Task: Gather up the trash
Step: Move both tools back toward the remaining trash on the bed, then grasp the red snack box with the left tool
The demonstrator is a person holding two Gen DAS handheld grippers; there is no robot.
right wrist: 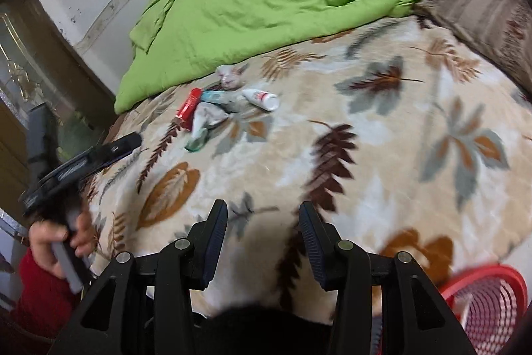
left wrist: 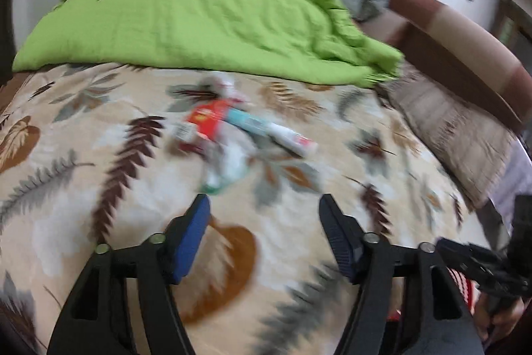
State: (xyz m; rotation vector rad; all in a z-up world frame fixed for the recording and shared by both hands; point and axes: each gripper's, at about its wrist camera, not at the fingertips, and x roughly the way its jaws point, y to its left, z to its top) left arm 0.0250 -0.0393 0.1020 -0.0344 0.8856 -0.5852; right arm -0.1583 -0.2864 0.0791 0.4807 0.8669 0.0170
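Leaf-print blanket (right wrist: 382, 155) lies bare ahead of both tongs. Left gripper (left wrist: 264, 205) and right gripper (right wrist: 263, 212) stand spread, gripping nothing. Trash pile (right wrist: 219, 108) lies beyond them, just before the green quilt's (right wrist: 252, 5) edge. Red basket (right wrist: 488, 301) sits right of the right gripper.

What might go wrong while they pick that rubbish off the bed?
The trash pile lies tangled: a tube, a red wrapper and crumpled tissue overlap, so one grab may drag or scatter the others. The red basket sits at the bed's near edge, far from the pile, so an item might drop on the way.
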